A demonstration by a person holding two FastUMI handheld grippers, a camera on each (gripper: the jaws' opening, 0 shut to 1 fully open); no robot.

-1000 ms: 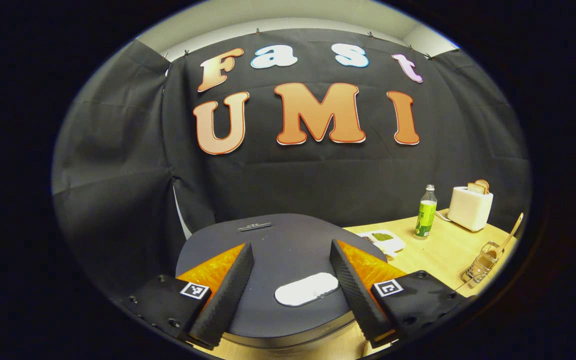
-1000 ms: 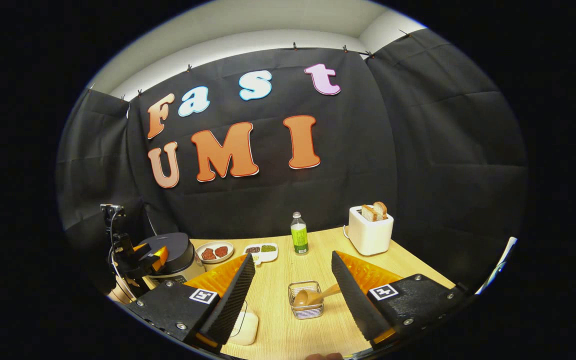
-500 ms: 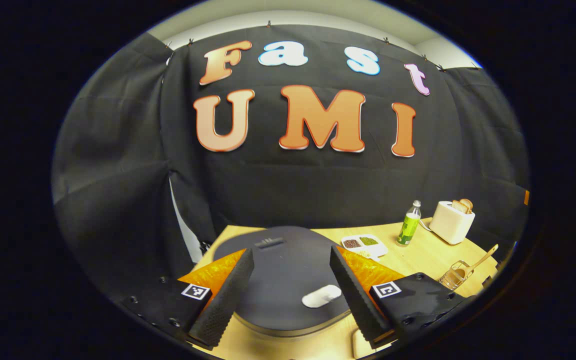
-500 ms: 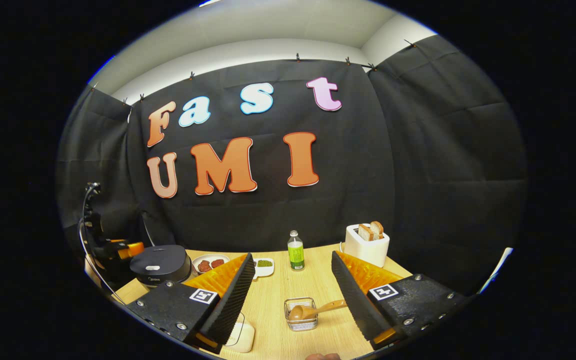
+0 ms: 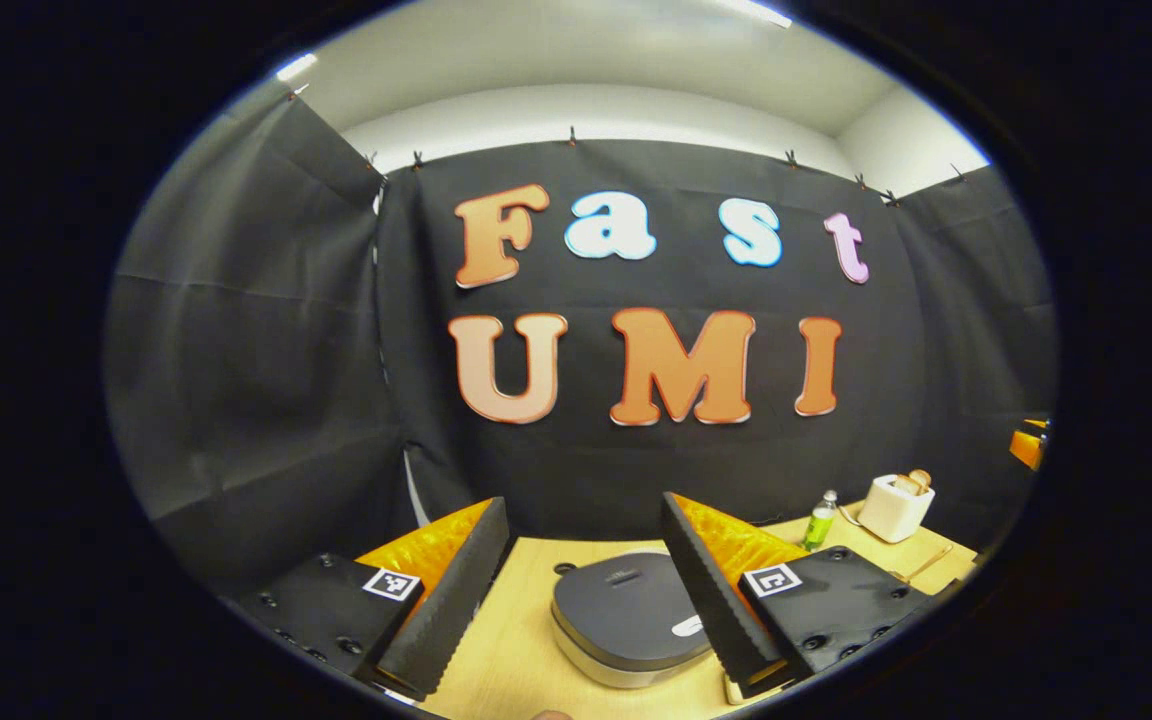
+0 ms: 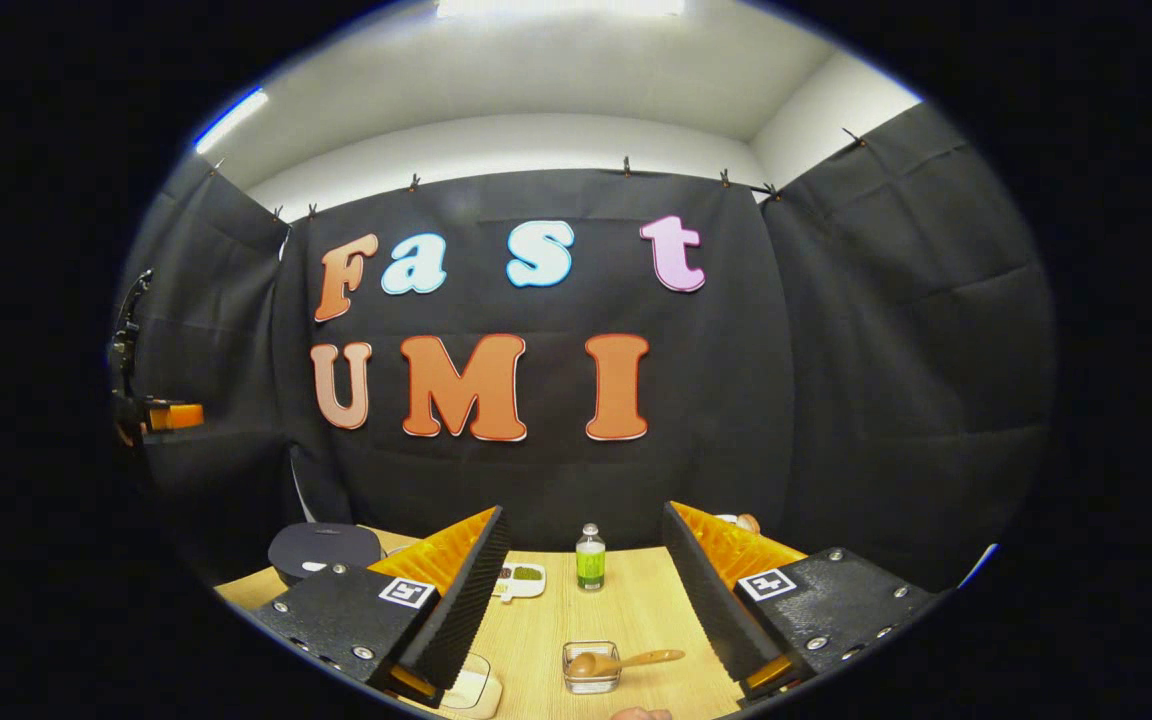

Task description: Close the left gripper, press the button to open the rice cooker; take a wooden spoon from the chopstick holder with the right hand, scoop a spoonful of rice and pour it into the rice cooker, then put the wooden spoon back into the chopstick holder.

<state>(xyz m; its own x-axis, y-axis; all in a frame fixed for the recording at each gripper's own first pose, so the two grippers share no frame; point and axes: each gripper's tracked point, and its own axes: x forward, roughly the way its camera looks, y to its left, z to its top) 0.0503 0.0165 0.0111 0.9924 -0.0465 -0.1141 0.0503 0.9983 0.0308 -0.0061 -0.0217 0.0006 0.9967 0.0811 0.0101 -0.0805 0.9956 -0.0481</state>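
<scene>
The dark rice cooker (image 5: 626, 615) sits on the wooden table with its lid down; its white button (image 5: 688, 626) peeks out beside my left gripper's right finger. My left gripper (image 5: 581, 502) hangs open well above and behind the cooker, holding nothing. In the right gripper view the wire chopstick holder (image 6: 591, 668) stands near the front, and the wooden spoon (image 6: 628, 660) lies in it with its handle pointing right. My right gripper (image 6: 583, 510) is open and empty, high above the holder. The cooker (image 6: 324, 548) shows at the left there, and the left gripper (image 6: 161, 415) is high at the left edge.
A green bottle (image 6: 590, 558) and a white dish of beans (image 6: 519, 578) stand at the back of the table (image 6: 626, 610). A white toaster (image 5: 894, 505) with bread is at the far right. A pale rounded container (image 6: 471, 690) lies under my right gripper's left finger.
Both grippers have risen and drawn back from the table; the cooker and the holder look much smaller and lower. Both stay open and empty. The cooker lid stays down.
</scene>
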